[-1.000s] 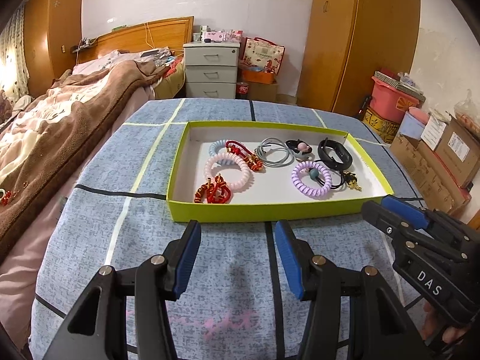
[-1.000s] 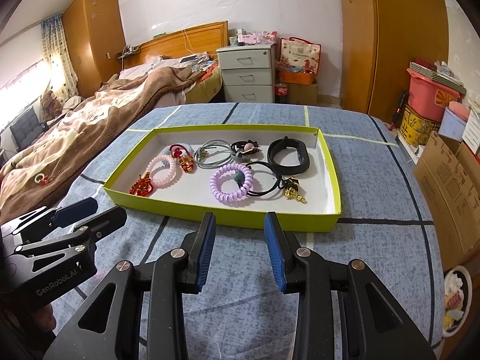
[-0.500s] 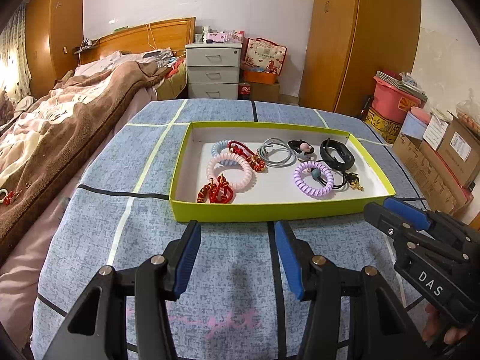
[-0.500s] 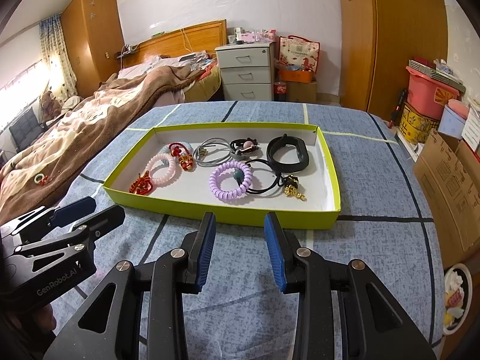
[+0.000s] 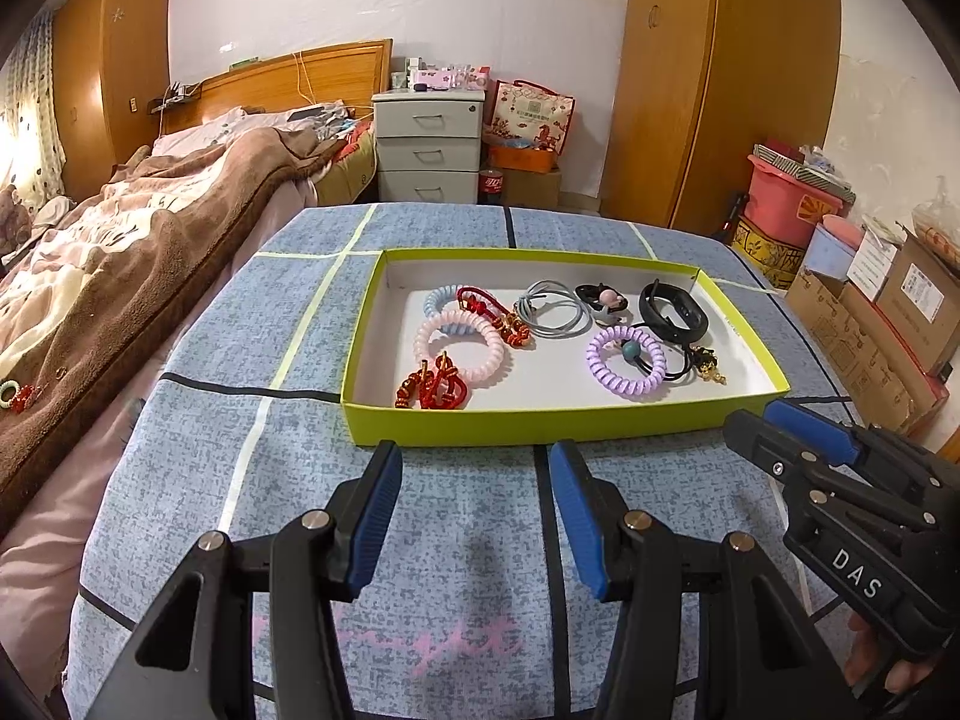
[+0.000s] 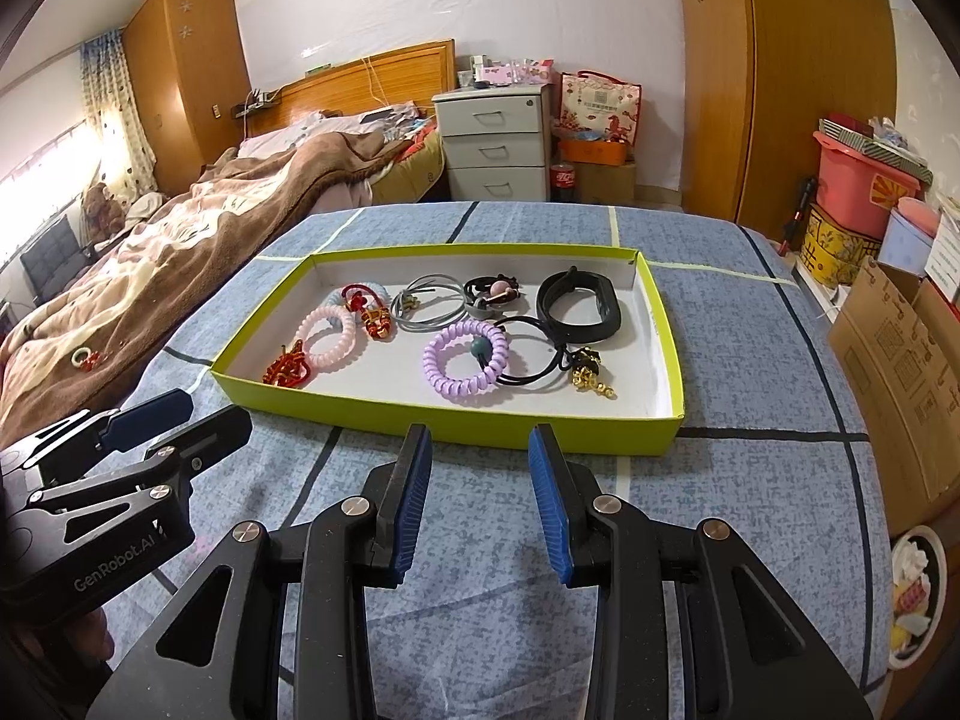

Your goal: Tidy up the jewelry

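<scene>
The left gripper is hovering at the bottom centre of its own view, its blue-padded jaws standing wide apart with nothing between them, above the blue checked cloth; the right gripper is doing likewise at the bottom centre of its view, jaws parted fairly wide and gripping nothing; both are pointing toward the near wall of the green tray, which is lying mid-frame on the cloth.

Inside the tray the jewelry is lying loose; a pink coil bracelet is sitting left of centre, overlapping a pale blue coil behind it; a red knotted cord is resting at the near left corner, touching the pink coil; another red cord with beads is running just right of the pink coil; a grey ring of elastic is lying in the middle; a purple coil bracelet with a teal bead is sitting right of centre; a black band is lying at the far right, with a gold charm near the right wall.

In the left view the right gripper is showing at the lower right edge; a bed with a brown blanket is filling the left side.
</scene>
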A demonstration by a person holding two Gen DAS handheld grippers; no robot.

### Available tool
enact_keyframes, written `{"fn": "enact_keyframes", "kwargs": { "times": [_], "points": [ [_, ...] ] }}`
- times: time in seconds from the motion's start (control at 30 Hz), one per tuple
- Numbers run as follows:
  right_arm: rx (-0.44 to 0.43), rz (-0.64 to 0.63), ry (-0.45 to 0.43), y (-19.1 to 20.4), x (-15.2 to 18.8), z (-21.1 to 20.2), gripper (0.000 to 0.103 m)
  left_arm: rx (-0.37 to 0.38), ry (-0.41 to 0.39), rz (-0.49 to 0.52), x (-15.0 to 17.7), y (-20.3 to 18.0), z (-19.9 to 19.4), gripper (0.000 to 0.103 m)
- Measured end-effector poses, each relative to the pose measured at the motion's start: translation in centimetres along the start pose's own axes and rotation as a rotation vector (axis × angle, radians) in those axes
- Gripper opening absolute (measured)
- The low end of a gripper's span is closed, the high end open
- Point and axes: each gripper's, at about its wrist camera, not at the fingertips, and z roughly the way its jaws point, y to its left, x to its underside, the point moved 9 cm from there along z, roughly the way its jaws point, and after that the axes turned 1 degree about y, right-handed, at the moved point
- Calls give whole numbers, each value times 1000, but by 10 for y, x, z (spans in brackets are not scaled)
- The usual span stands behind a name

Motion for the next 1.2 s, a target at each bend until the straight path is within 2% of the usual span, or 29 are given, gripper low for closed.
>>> {"fn": "enact_keyframes", "kwargs": {
  "times": [1.2],
  "points": [
    [-3, -4, 8, 3, 1, 0, 35, -12, 4, 5, -1, 0, -2, 54]
  ]
}}
